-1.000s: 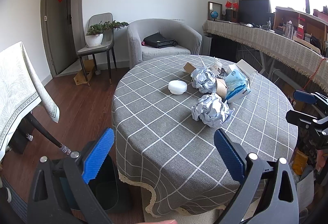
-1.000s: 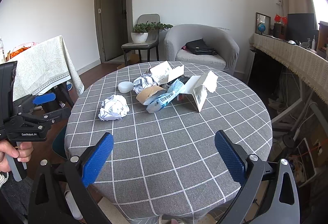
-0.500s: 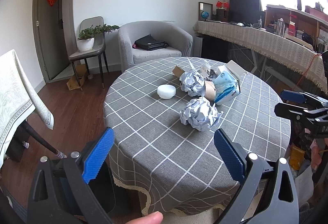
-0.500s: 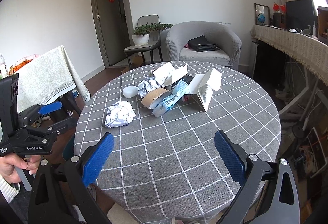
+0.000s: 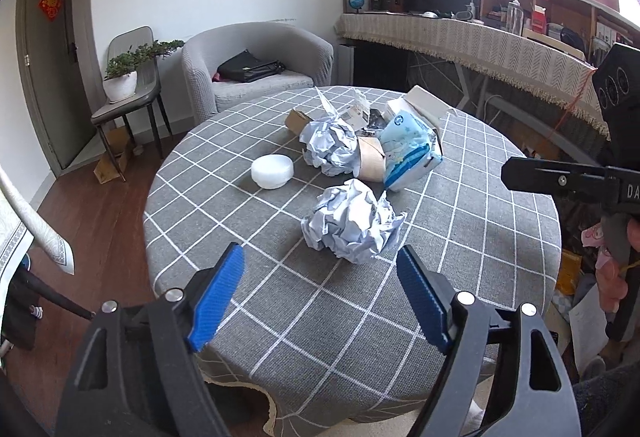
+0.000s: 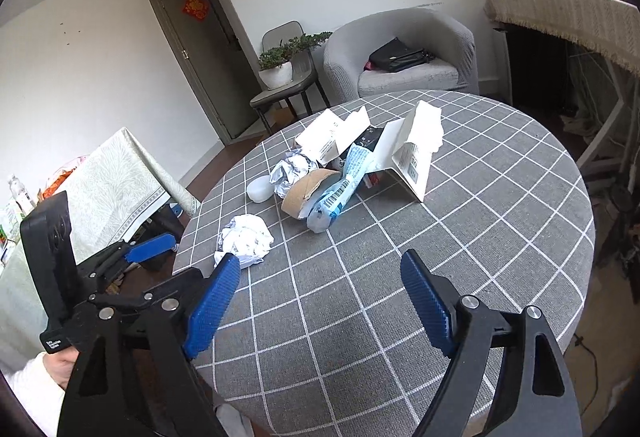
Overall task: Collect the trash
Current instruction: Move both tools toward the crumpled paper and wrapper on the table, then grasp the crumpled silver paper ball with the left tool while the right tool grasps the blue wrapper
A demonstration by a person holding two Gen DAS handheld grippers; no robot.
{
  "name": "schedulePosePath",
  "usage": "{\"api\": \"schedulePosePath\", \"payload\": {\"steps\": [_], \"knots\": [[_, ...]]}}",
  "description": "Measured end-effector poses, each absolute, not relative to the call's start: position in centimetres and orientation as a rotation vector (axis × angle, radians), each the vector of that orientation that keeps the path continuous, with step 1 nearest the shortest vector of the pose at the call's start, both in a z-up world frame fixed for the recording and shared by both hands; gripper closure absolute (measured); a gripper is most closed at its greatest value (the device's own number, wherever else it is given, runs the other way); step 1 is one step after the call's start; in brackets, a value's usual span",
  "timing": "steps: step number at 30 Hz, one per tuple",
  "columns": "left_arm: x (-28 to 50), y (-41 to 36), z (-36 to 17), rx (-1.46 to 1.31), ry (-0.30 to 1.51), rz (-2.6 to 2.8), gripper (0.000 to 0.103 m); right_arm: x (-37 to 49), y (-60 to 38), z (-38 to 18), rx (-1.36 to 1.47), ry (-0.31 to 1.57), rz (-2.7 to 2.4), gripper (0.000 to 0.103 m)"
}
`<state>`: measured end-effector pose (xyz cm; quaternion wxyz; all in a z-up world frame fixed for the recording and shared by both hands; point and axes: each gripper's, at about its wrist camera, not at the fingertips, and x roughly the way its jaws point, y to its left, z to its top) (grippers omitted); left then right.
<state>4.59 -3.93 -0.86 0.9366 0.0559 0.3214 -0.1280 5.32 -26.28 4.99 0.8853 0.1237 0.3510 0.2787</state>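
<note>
The nearest crumpled paper ball (image 5: 352, 225) is a loose wad of white and pale blue sheet, sharply creased, resting on the round table (image 5: 480, 257) under its grey cloth with a white grid. It lies just ahead of the left gripper (image 5: 320, 293), roughly centred between the two blue ribbed pads, which stand spread wide with nothing between them. The right gripper (image 6: 320, 301) is likewise splayed and empty over the table's near edge, the same ball (image 6: 246, 239) beyond its left pad.

Further in sits a low white round lid or dish (image 5: 272, 171), hard to tell which. Behind it are a second paper ball (image 5: 328, 149), a brown cardboard tape roll (image 5: 370, 163), a glossy blue tissue pack (image 5: 410, 153) and an opened white carton (image 6: 412, 153), all huddled touching.
</note>
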Motion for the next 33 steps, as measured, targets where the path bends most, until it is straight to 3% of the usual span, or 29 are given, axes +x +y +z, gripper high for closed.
{"api": "schedulePosePath", "payload": {"steps": [11,14,16,33], "knots": [[7.7,-5.5,-1.7,0.119,0.68,-0.32,0.022,8.2,-25.8,5.0,0.354,0.771,0.633,0.02],[8.6,-5.7,-1.9,0.111,0.696,-0.334,0.032,9.0,-25.3,5.0,0.345,0.782,0.63,0.02],[9.2,-5.7,-2.0,0.109,0.705,-0.342,0.044,9.4,-25.1,4.9,0.348,0.795,0.636,0.026],[10.2,-4.2,-1.3,0.049,0.686,-0.402,0.046,12.6,-24.0,3.5,0.417,0.863,0.571,0.064]]}}
